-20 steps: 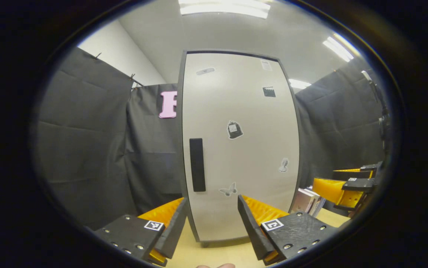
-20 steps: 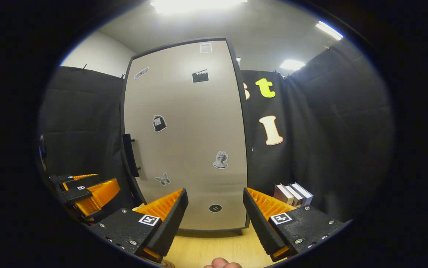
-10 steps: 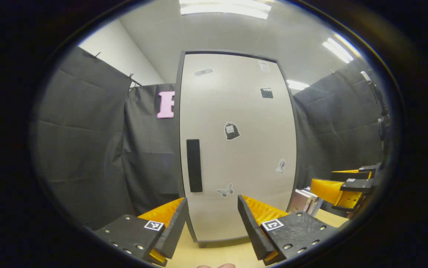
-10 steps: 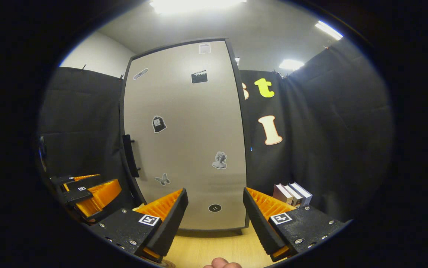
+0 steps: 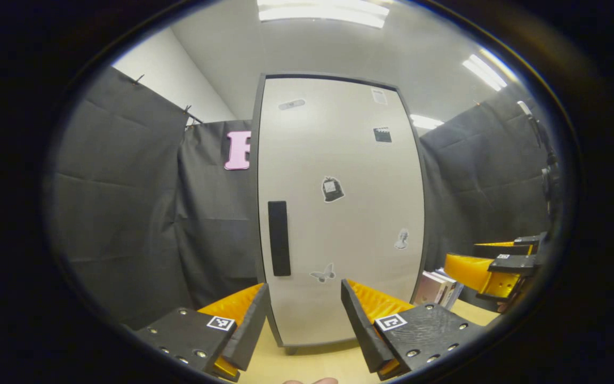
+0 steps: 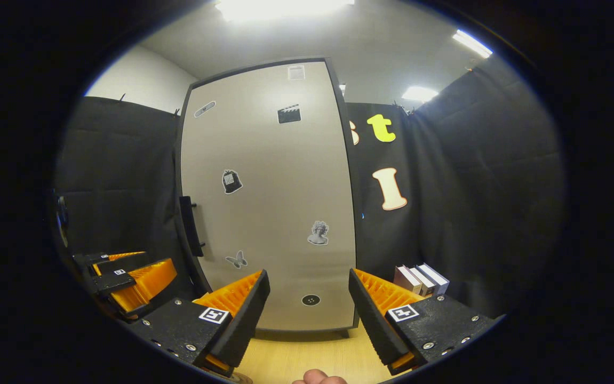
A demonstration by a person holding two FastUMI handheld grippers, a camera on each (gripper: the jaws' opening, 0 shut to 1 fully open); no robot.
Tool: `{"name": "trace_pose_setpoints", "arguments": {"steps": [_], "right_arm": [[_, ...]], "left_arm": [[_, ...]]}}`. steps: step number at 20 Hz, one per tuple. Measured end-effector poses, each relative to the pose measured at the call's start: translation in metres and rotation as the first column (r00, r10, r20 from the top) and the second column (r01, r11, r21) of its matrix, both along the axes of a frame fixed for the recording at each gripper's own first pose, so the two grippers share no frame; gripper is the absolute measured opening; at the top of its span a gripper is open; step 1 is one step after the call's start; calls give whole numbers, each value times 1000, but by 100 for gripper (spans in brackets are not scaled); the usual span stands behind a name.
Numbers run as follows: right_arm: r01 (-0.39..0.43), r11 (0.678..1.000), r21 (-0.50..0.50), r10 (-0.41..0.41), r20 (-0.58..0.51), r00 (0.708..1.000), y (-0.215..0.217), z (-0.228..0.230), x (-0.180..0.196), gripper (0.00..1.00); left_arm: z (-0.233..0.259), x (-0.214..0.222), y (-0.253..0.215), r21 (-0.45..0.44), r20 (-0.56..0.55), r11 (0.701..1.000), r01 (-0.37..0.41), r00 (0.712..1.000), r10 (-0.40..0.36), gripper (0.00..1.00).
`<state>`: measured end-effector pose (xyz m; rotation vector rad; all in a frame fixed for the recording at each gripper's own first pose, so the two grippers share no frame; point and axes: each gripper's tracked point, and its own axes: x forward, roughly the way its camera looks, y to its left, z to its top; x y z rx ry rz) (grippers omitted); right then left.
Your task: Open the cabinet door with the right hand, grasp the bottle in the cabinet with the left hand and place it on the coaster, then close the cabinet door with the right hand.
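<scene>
Nothing is done yet: the cabinet door (image 6: 269, 202) stands closed ahead of both grippers' spread, empty fingers, its handle (image 6: 191, 226) up-left of the right gripper (image 6: 309, 309).

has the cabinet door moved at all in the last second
No. The cabinet door is shut flush in its frame as before; only the cameras drifted slightly.

Pale grey cabinet door (image 5: 339, 213) stands shut, stickered, dark handle (image 5: 279, 238).
</scene>
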<state>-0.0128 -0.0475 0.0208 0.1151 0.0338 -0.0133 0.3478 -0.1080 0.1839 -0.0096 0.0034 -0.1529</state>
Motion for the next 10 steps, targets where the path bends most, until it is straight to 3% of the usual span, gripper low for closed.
{"name": "trace_pose_setpoints", "arguments": {"steps": [10], "right_arm": [[-5, 1000, 7, 5, -19, 1000, 14, -1, -3, 92]], "left_arm": [[-3, -2, 2, -4, -16, 1000, -8, 1000, 8, 78]]}}
